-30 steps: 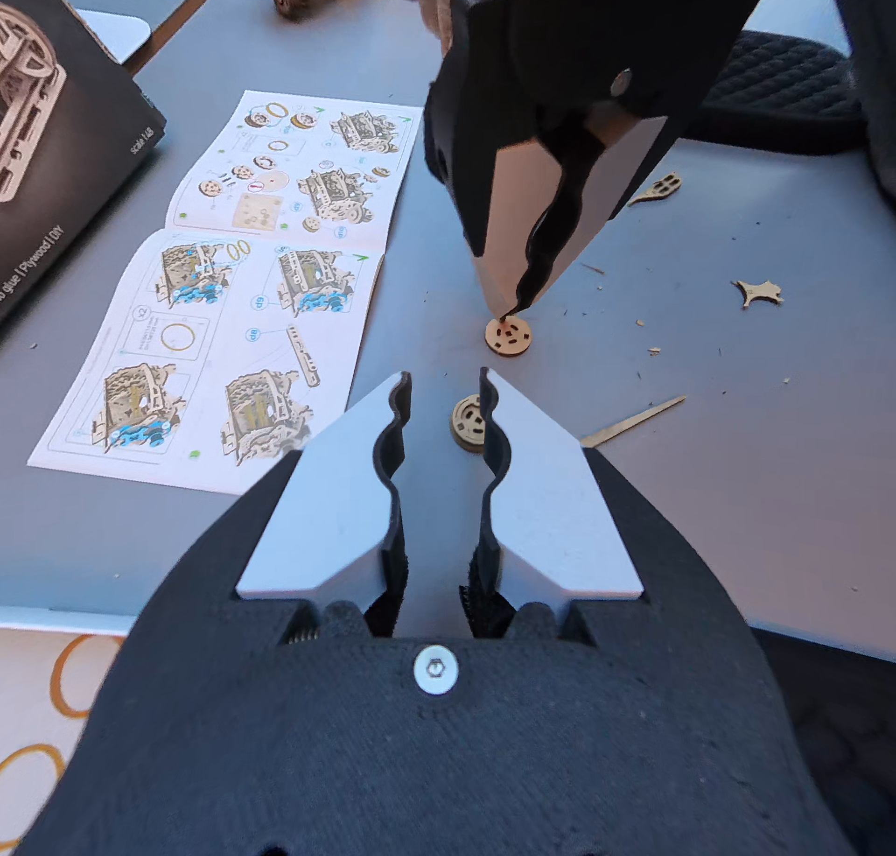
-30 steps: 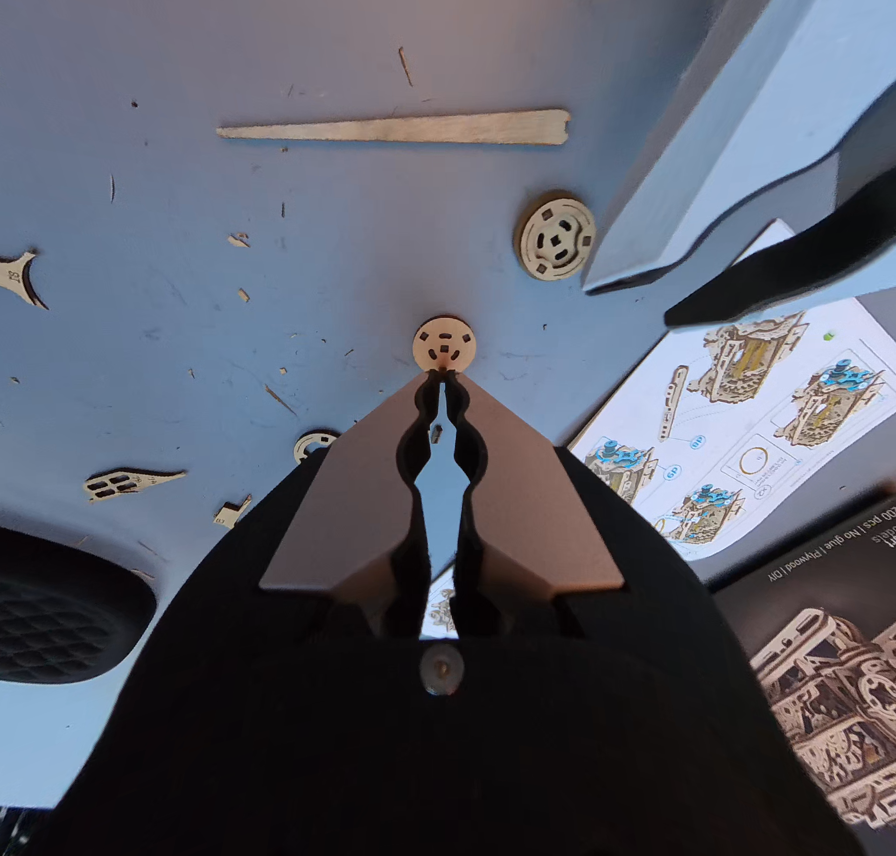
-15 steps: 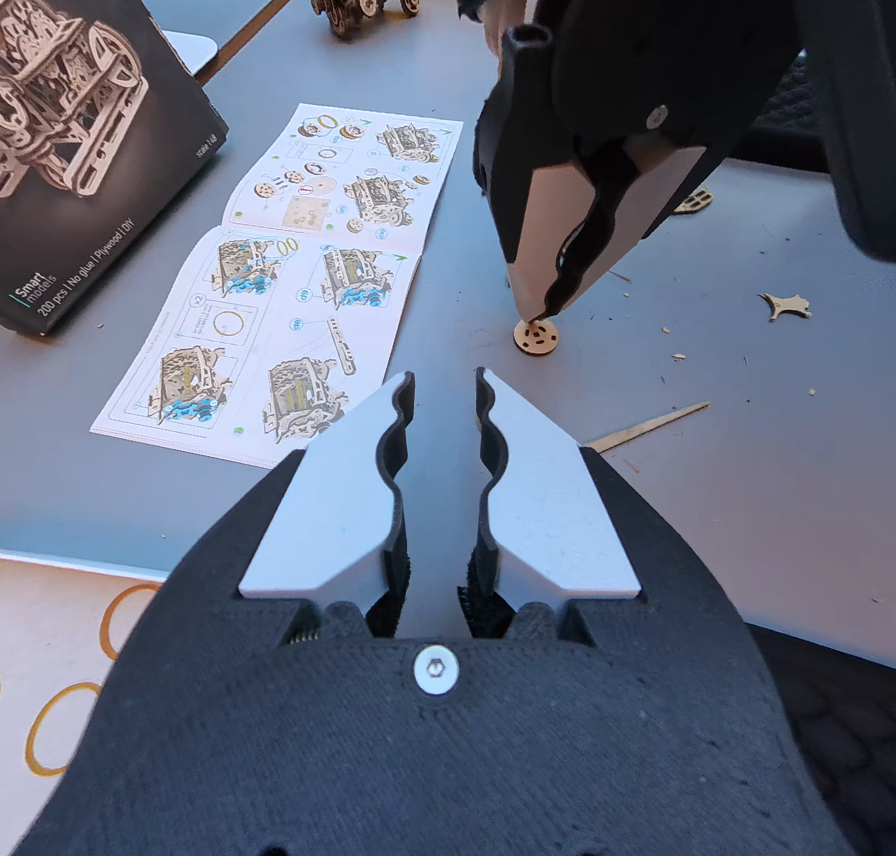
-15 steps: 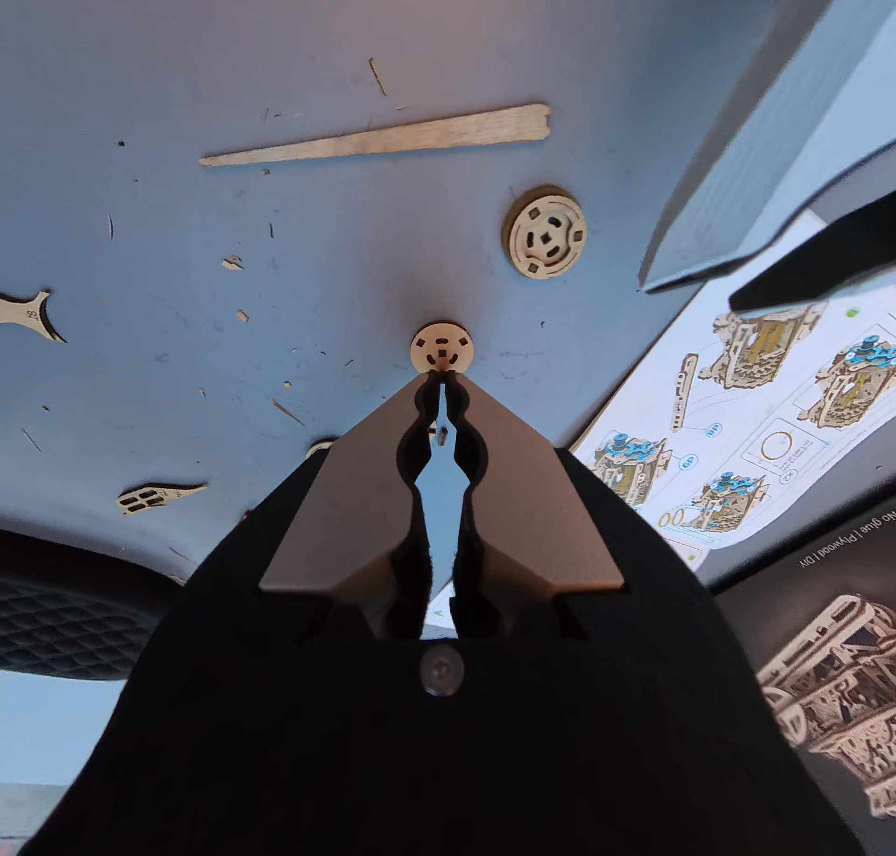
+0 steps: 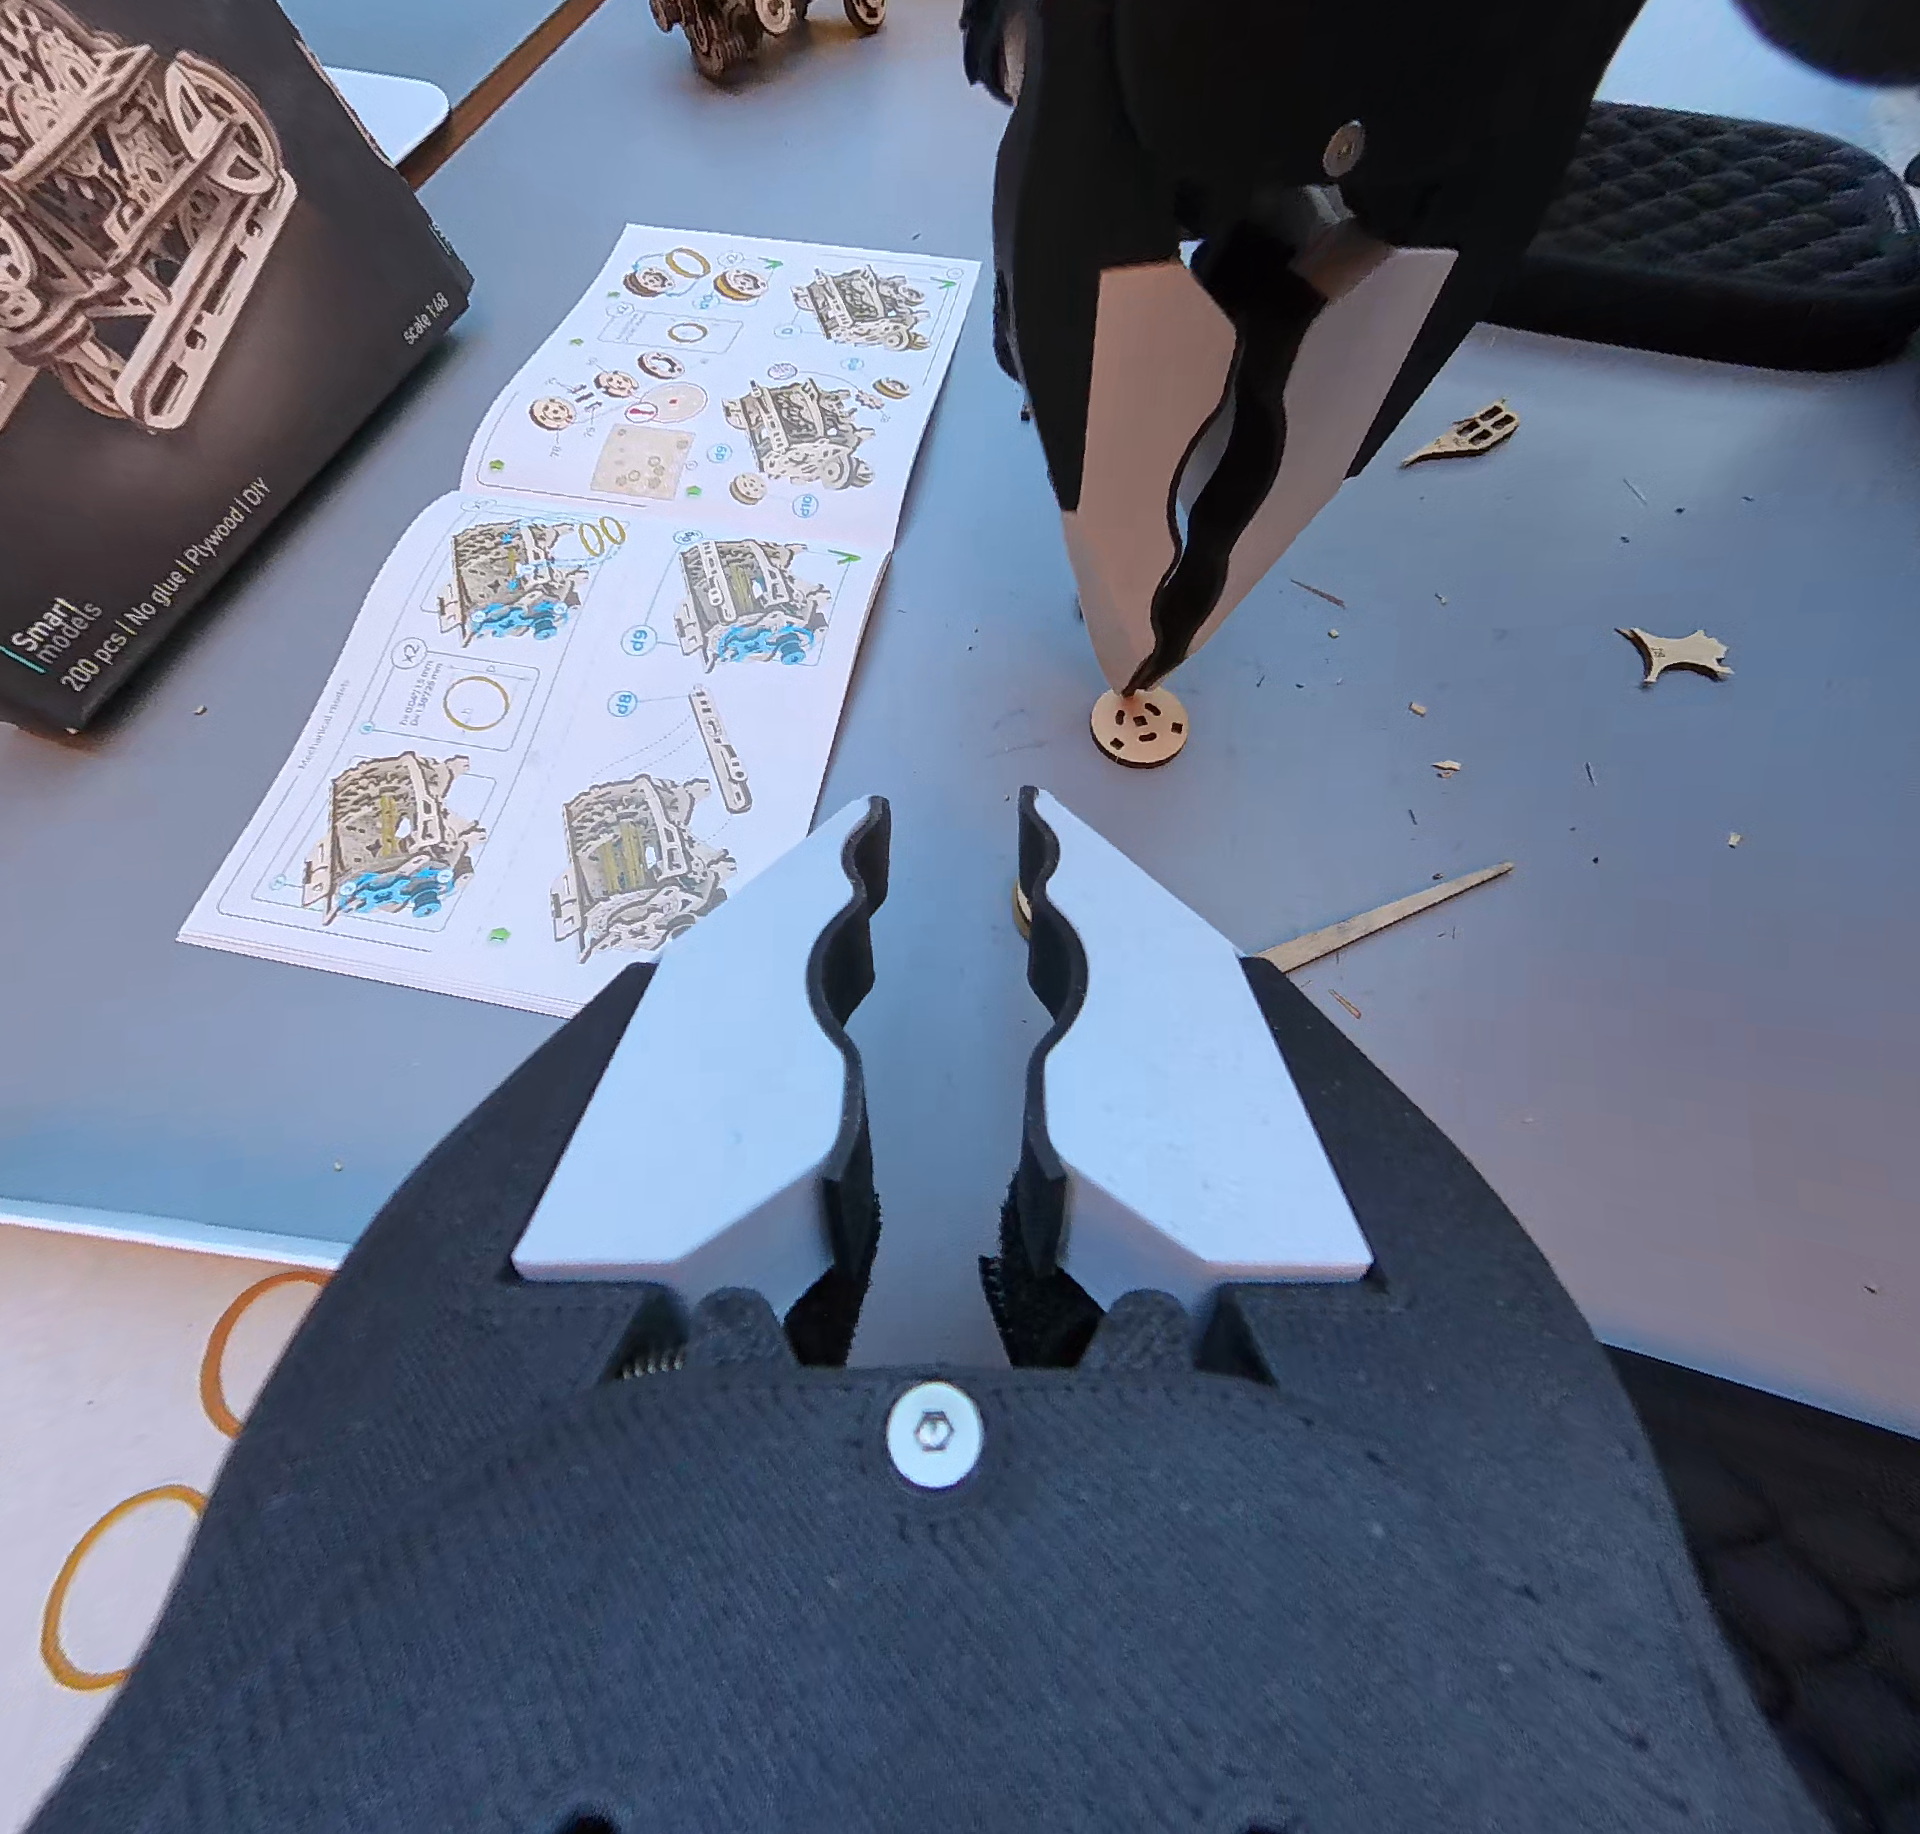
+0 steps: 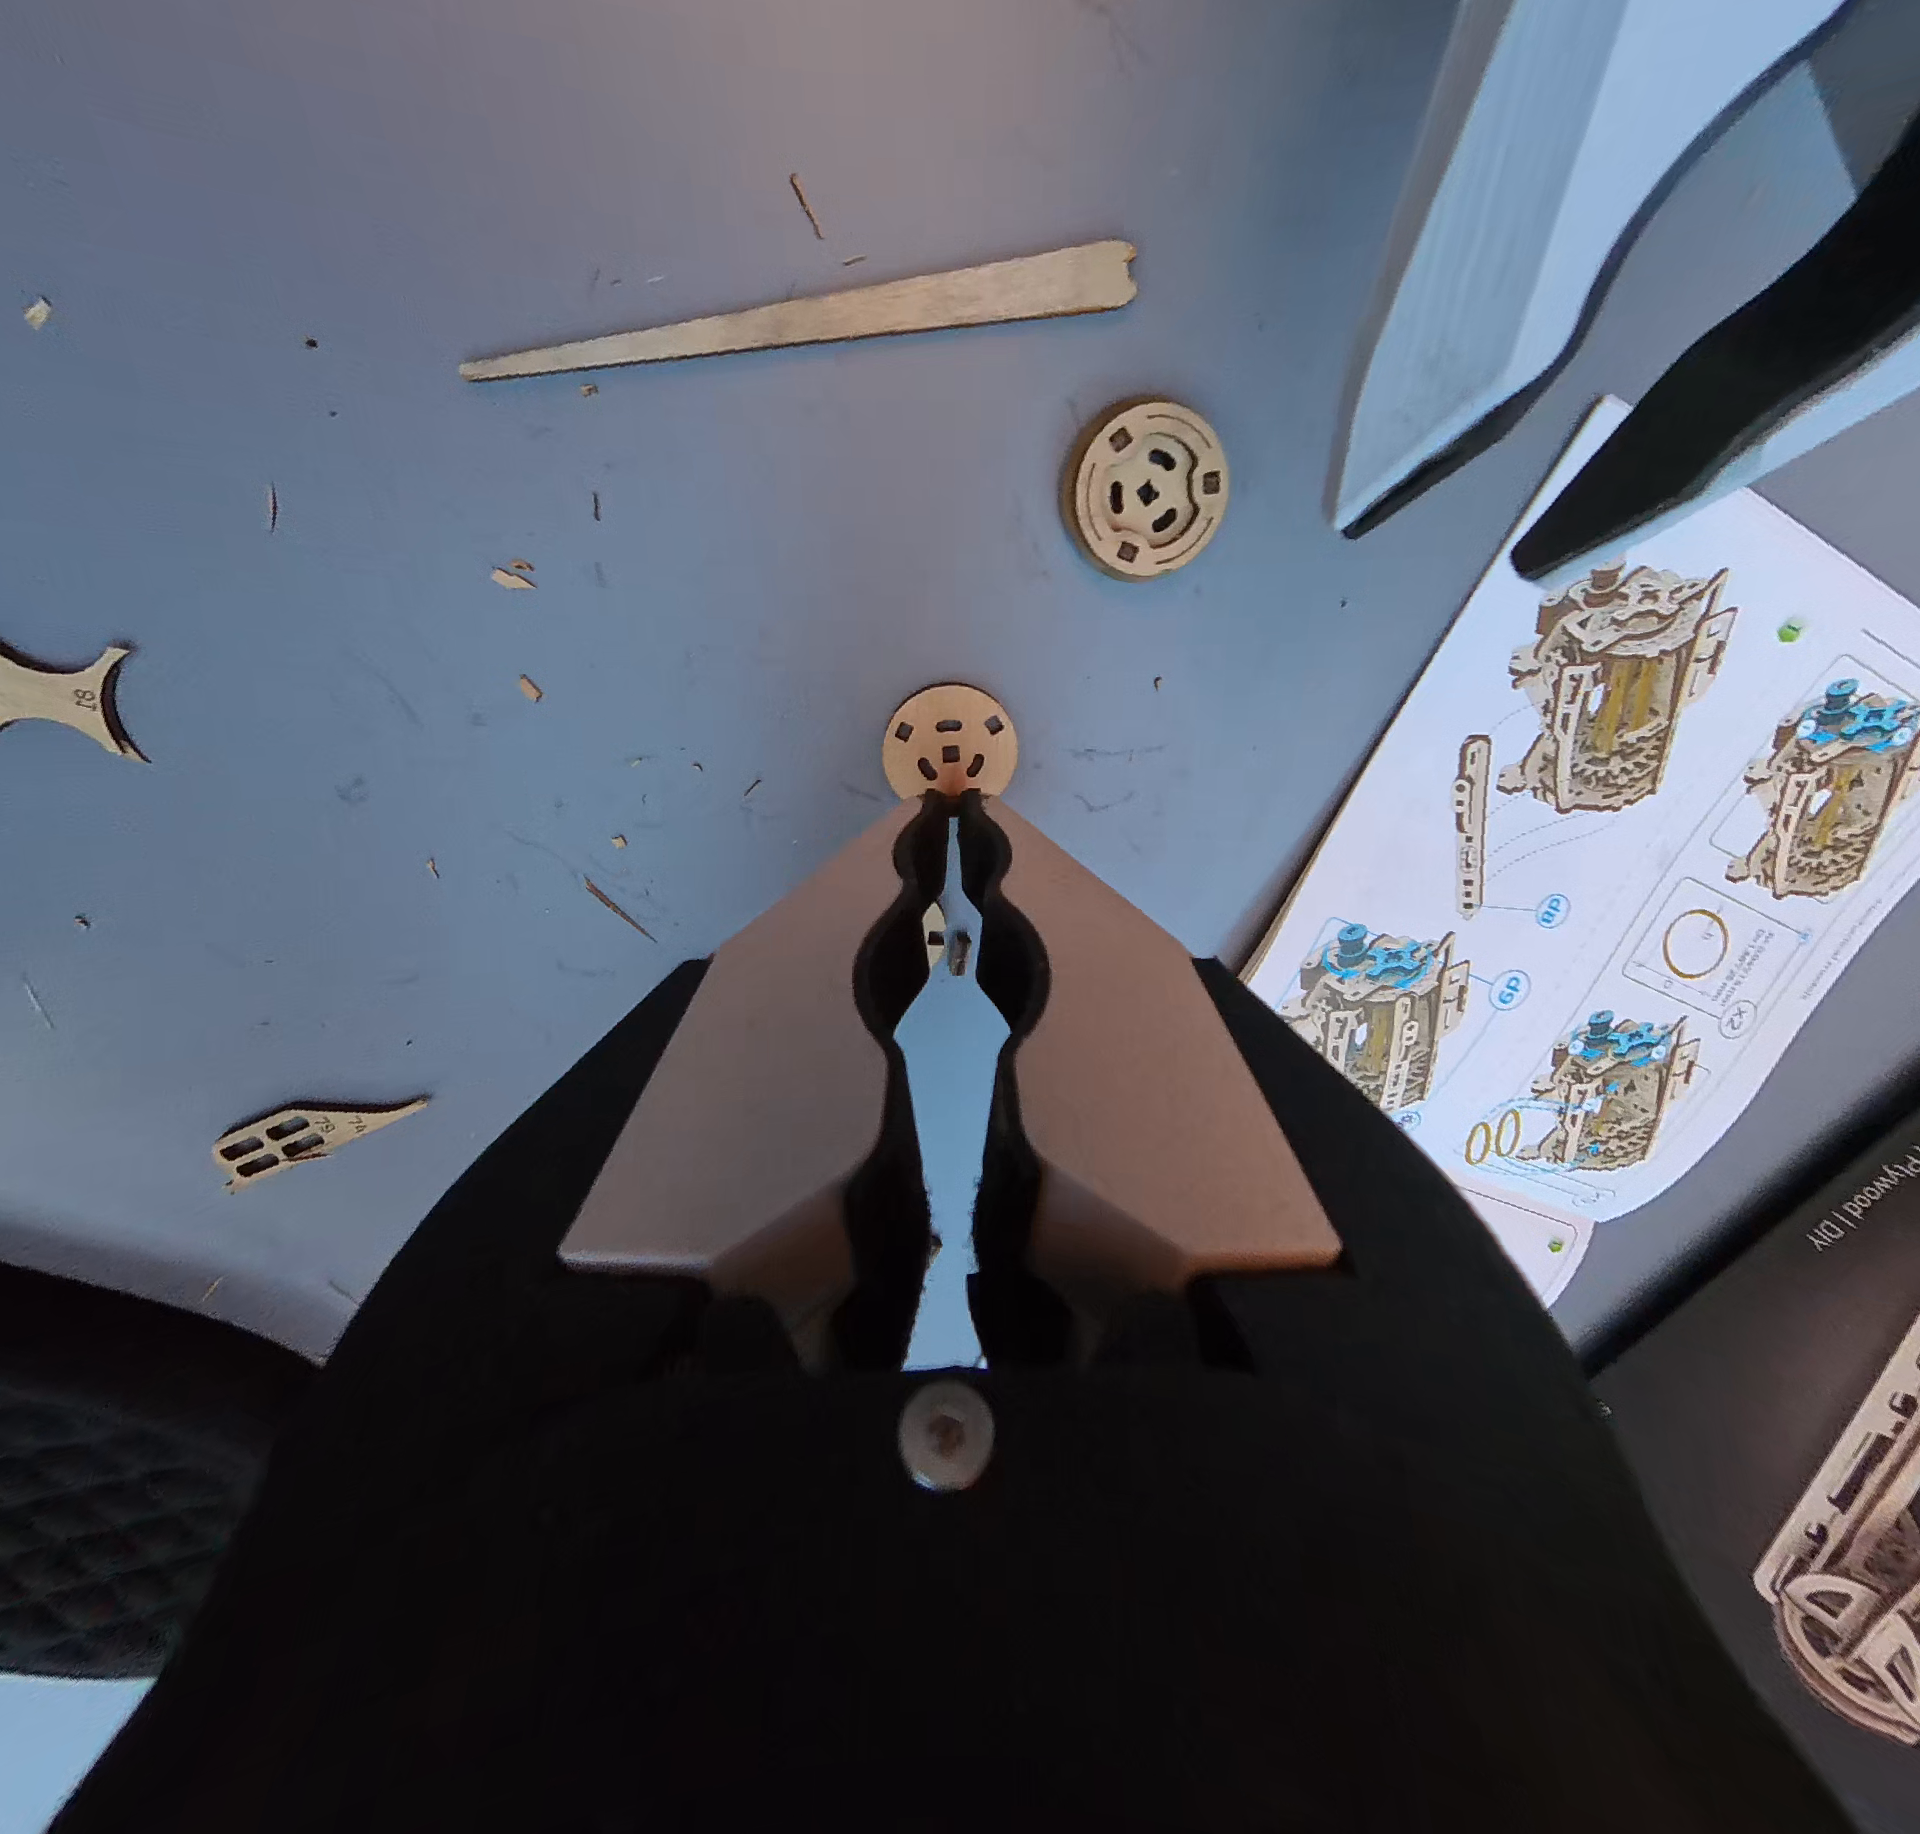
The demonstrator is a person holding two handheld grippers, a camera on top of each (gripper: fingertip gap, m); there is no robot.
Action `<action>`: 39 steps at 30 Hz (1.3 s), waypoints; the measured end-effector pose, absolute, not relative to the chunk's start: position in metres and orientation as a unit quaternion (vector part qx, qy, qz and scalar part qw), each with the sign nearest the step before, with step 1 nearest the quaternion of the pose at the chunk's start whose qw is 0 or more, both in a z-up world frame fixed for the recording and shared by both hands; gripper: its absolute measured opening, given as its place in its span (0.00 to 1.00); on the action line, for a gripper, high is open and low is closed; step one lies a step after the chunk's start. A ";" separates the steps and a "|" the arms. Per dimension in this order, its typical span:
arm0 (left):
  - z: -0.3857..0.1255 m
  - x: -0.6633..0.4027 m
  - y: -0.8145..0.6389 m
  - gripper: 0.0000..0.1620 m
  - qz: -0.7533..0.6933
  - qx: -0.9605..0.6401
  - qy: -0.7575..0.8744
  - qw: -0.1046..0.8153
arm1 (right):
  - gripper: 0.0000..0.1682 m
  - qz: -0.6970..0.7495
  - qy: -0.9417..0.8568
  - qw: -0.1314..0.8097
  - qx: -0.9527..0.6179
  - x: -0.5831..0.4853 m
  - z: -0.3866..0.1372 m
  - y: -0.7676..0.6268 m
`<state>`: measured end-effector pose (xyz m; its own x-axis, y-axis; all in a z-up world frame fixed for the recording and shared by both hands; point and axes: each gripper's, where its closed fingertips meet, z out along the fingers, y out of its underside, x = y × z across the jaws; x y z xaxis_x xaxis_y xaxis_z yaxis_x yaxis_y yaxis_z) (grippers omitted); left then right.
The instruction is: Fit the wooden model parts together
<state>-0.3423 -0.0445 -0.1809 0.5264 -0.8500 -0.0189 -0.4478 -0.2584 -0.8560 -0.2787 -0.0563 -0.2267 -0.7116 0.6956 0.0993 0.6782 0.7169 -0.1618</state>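
Bench (image 6: 520, 122): flat grey-blue, flecked with pale wood chips. Small disc (image 6: 950, 743): light tan, dark slot cut-outs ringed round a central square. Larger disc (image 6: 1146, 488): same tan, concentric scored rings, dark curved slots. Tapered stick (image 6: 810, 314): pale wood. Booklet (image 5: 582, 621): white pages, tan drawings with blue accents, yellow rings. Box (image 5: 177, 330): black, tan model print. Pad (image 5: 1725, 236): black, quilted diamonds.

Grey table (image 5: 1558, 1109): open booklet (image 5: 644, 621), black box (image 5: 187, 309), two wooden discs (image 6: 951, 743) (image 6: 1146, 488) (flat), tapered stick (image 6: 810, 314), wood scraps (image 6: 312, 1140).
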 end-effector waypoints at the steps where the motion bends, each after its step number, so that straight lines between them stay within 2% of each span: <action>1: -0.181 -0.342 -0.045 0.14 -0.232 -0.758 0.428 0.433 | 0.01 0.063 -0.922 0.079 -0.374 -0.279 -0.227 -0.056; 5: -0.184 -0.328 -0.049 0.14 -0.246 -0.750 0.444 0.424 | 0.01 0.099 -0.915 0.091 -0.381 -0.279 -0.226 -0.056; 11: -0.202 -0.291 -0.063 0.23 -0.255 -0.729 0.506 0.384 | 0.01 0.138 -0.904 0.116 -0.387 -0.278 -0.225 -0.055; 14: -0.209 -0.281 -0.064 0.23 -0.247 -0.726 0.521 0.374 | 0.01 0.139 -0.904 0.122 -0.385 -0.278 -0.224 -0.054; 22: -0.222 -0.279 -0.062 0.10 -0.239 -0.740 0.521 0.353 | 0.01 0.102 -0.919 0.119 -0.361 -0.279 -0.225 -0.055; 25: -0.223 -0.278 -0.061 0.08 -0.236 -0.740 0.520 0.356 | 0.01 0.100 -0.919 0.110 -0.364 -0.279 -0.225 -0.055; 31: -0.224 -0.277 -0.061 0.15 -0.238 -0.741 0.518 0.354 | 0.01 0.109 -0.917 0.112 -0.367 -0.279 -0.225 -0.056; 39: -0.225 -0.277 -0.060 0.15 -0.236 -0.741 0.518 0.356 | 0.01 0.083 -0.925 0.095 -0.358 -0.279 -0.226 -0.055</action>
<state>-0.2771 -0.0601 -0.2251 0.3521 -0.9358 -0.0188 -0.6002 -0.2103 -0.7717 -0.2787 -0.0554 -0.2256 -0.7260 0.6775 0.1175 0.6460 0.7306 -0.2211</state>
